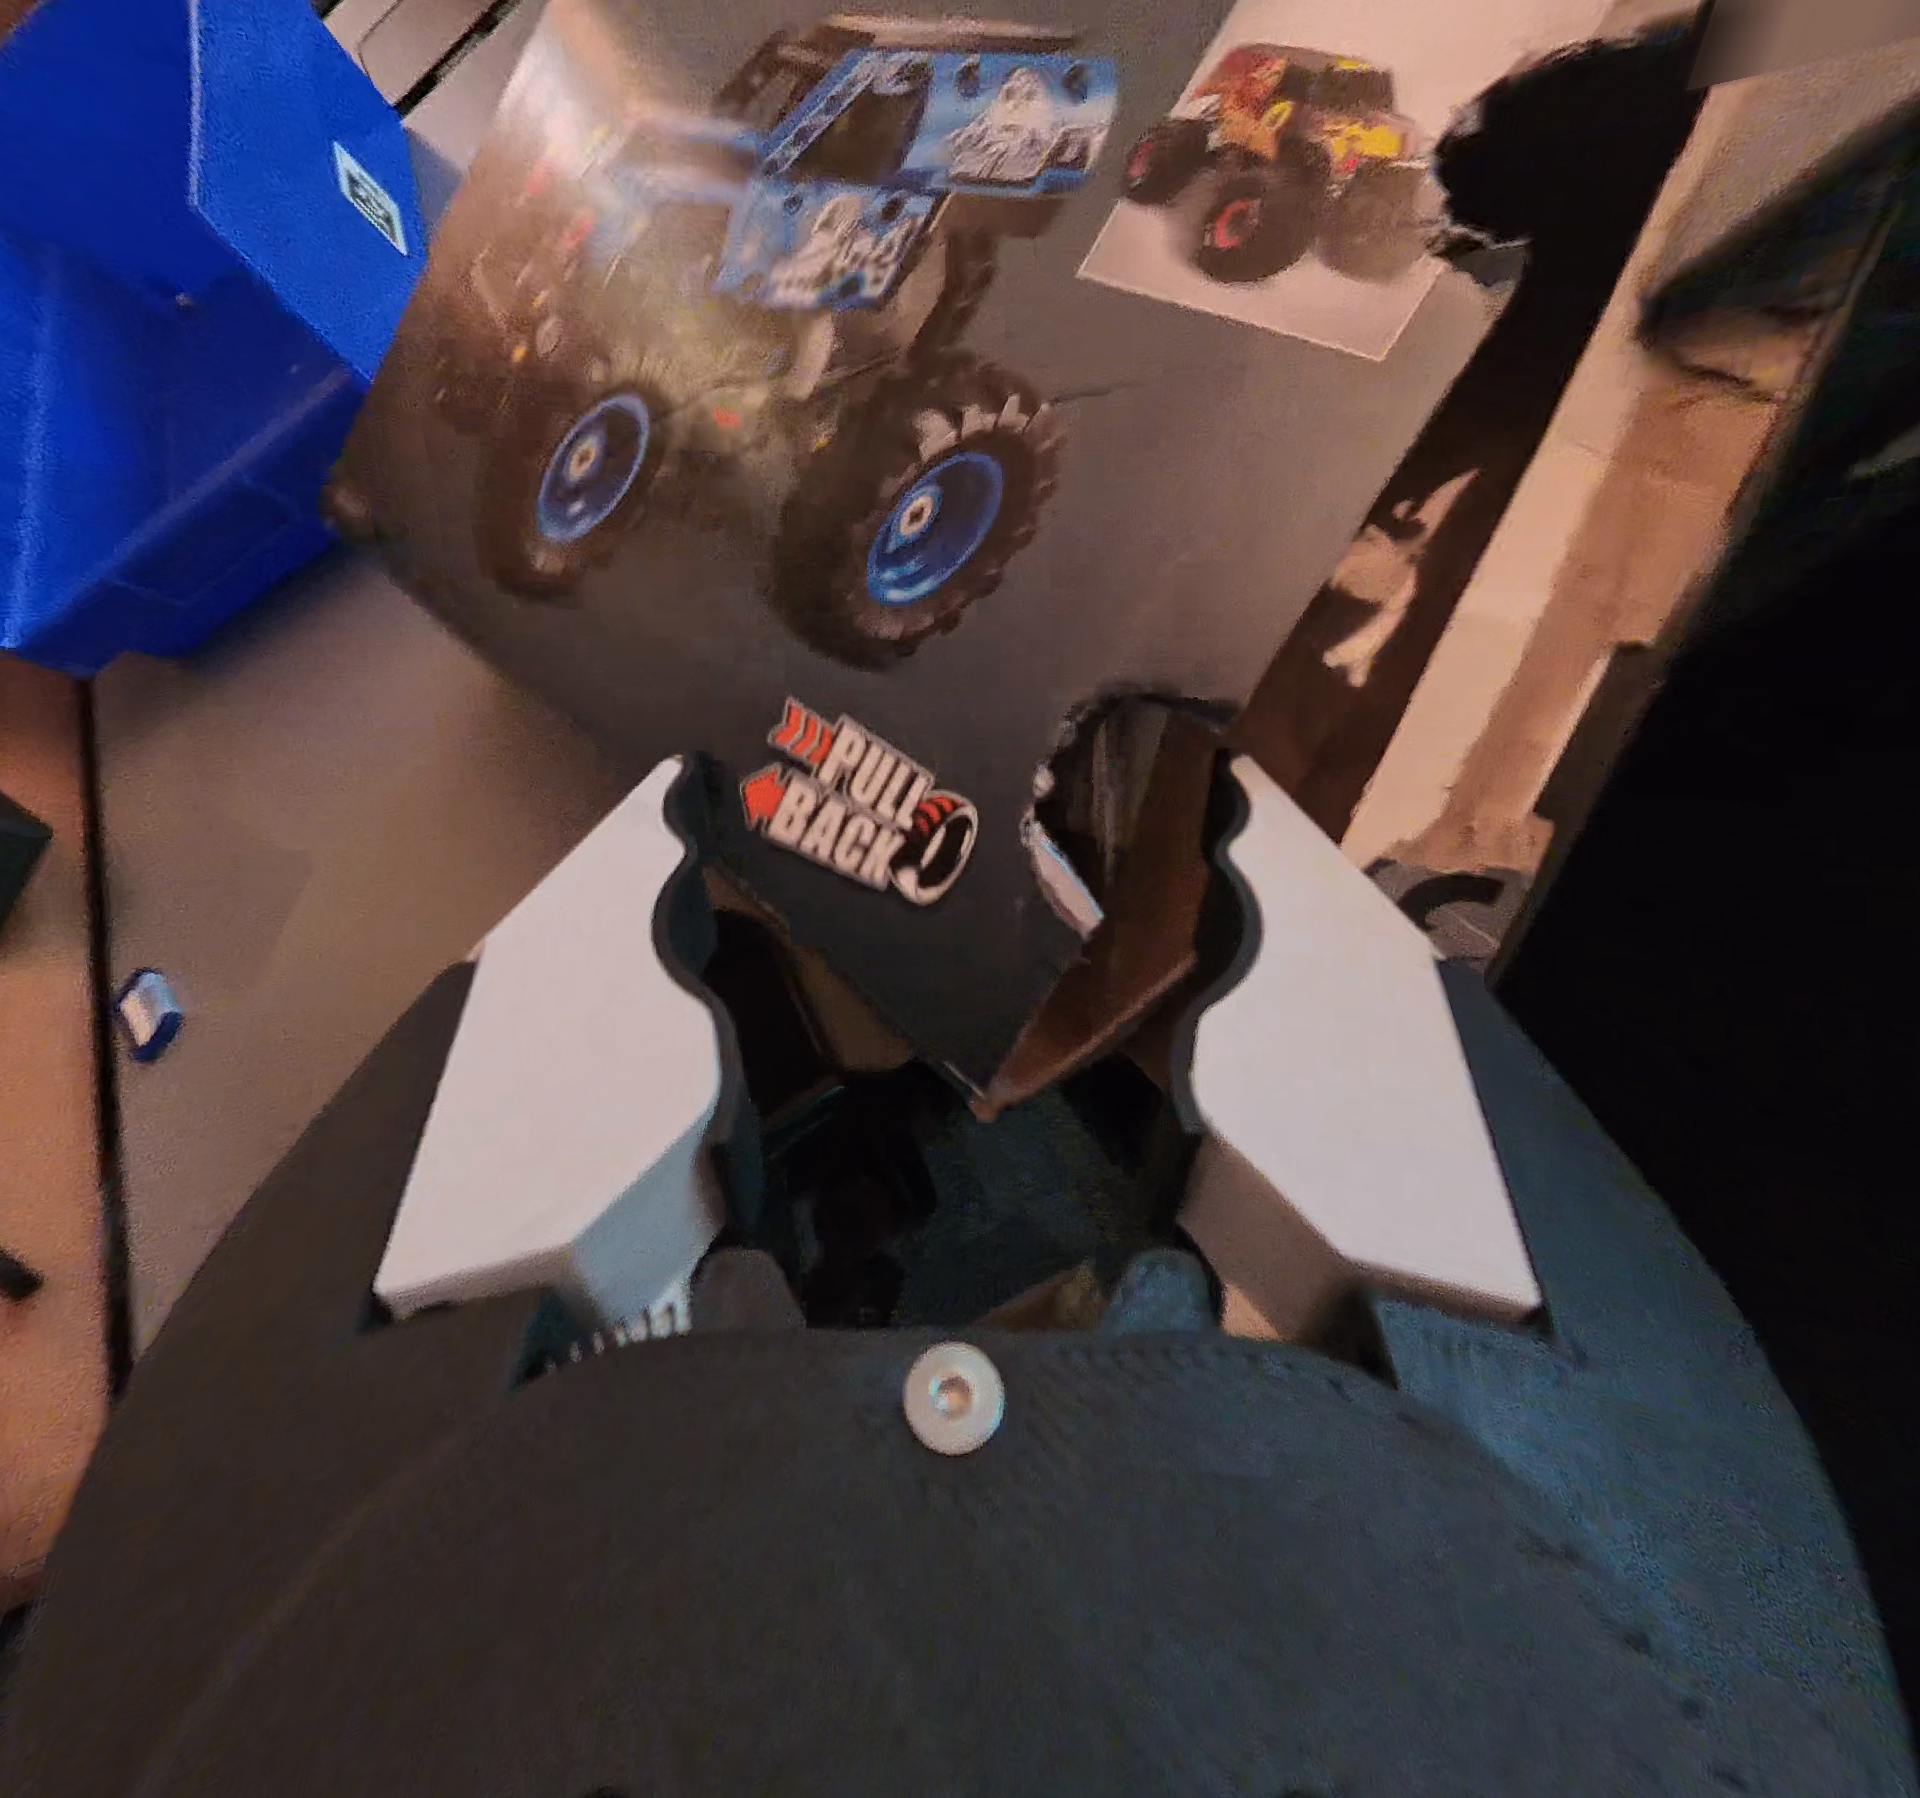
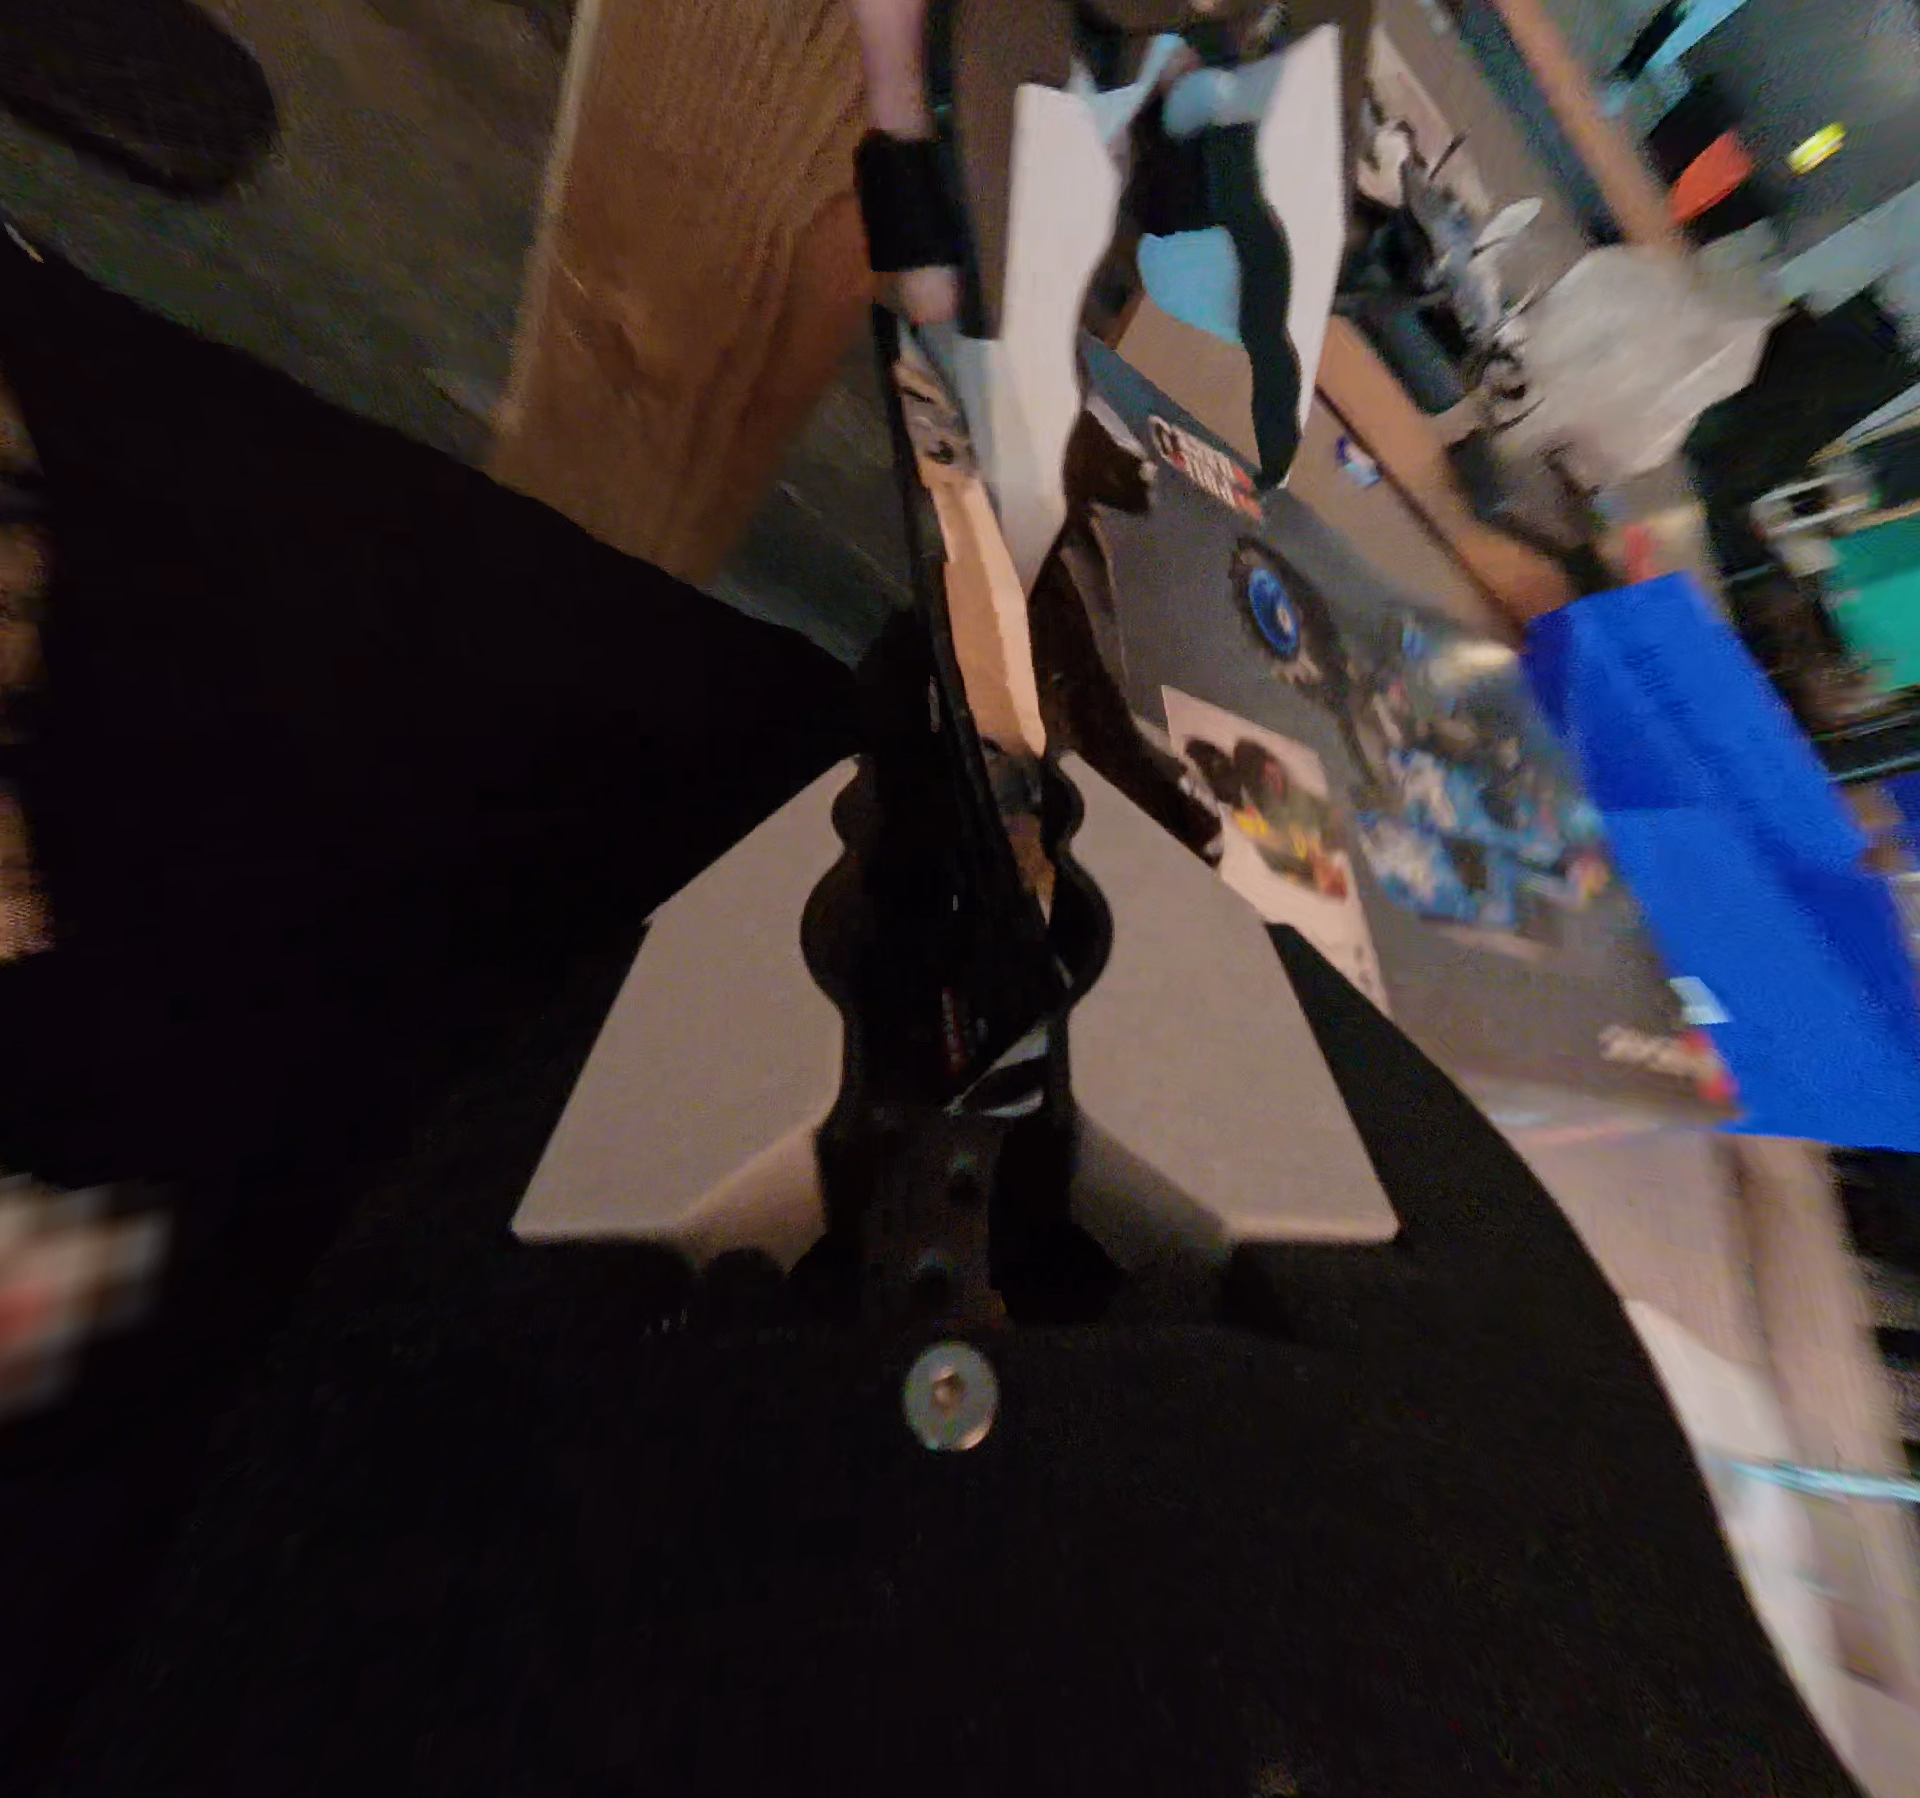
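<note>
Gripping a torn, dark toy-truck box (image 1: pixel 894 522) in both grippers.

Glossy printed cardboard box (image 1: pixel 831 377), torn edge, ridged blue plastic block (image 1: pixel 177 314)

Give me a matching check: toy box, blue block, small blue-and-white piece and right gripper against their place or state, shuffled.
1. toy box
2. blue block
3. small blue-and-white piece
4. right gripper

A. fingers nearly shut on a thin dark edge
B. torn at its near corner
C. lying alone on the grey surface
D. large, plain blue, beside the box

Pairs: 1-B, 2-D, 3-C, 4-A
</note>
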The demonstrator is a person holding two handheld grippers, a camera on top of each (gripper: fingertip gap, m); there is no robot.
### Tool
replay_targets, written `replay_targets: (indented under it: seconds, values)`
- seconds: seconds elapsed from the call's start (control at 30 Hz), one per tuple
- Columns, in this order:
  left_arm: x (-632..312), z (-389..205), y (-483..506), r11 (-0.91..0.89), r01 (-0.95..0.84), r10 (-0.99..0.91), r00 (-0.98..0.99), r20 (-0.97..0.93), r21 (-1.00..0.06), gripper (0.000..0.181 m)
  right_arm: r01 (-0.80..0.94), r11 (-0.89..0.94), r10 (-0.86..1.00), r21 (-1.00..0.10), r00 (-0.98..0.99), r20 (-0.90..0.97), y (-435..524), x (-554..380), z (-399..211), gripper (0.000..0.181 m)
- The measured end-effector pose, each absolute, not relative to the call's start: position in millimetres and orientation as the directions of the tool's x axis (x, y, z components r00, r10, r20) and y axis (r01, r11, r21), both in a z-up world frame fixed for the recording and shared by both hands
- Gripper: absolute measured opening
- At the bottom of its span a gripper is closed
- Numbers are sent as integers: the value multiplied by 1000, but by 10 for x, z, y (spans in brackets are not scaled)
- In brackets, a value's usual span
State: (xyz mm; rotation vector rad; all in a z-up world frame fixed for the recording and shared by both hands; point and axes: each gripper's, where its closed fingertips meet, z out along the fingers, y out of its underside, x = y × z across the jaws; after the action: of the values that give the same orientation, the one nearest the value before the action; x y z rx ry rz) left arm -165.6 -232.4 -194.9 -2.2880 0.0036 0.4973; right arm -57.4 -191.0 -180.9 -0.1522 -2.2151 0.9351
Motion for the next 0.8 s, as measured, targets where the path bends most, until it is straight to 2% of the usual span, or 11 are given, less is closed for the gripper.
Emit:
replay_targets:
  seconds: [0.1, 0.13, 0.2, 0.3, 0.37, 0.5, 0.53, 0.57, 0.73, 0.77, 0.8]
  values:
    - [-1574, -1954, -2289, -682, -172, 135, 926, -353, -711, 97, -22, 593, 436, -805, -832, 344, -1839, -514, -1662, 34]
    - [-1542, -1964, -2276, -679, -164, 131, 932, -338, -716, 105, 27, 539, 455, -842, -850, 264, -1831, -506, -1614, 40]
    - [-1504, -1992, -2255, -679, -145, 133, 940, -314, -720, 117, 130, 470, 433, -873, -896, 100, -1821, -426, -1587, 41]
    - [-1535, -2031, -2263, -723, -171, 144, 910, -388, -669, 113, 284, 342, 393, -896, -909, -139, -1816, -349, -1430, 31]
    - [-1536, -2008, -2255, -731, -165, 162, 900, -404, -662, 112, 306, 387, 463, -870, -880, -104, -1770, -465, -1471, 8]
    - [-1519, -1912, -2189, -747, -258, 148, 834, -531, -613, 106, 254, 622, 526, -740, -836, 155, -1737, -694, -1775, 0]
    - [-1521, -1884, -2164, -739, -275, 155, 819, -552, -615, 95, 202, 657, 493, -726, -844, 211, -1784, -693, -1791, 0]
    - [-1485, -1875, -2128, -717, -285, 150, 829, -539, -636, 73, 153, 669, 465, -728, -849, 250, -1837, -683, -1784, 0]
    - [-1642, -1799, -2115, -636, -123, 276, 886, -373, -762, 66, -125, 705, 325, -698, -817, 475, -2023, -560, -1798, 0]
    - [-1712, -1784, -2109, -627, -96, 310, 880, -360, -773, 52, -182, 723, 229, -666, -846, 481, -2126, -409, -1932, 0]
    - [-1812, -1765, -2103, -618, -81, 340, 869, -358, -782, 48, -195, 794, 154, -576, -852, 500, -2144, -355, -2216, 0]
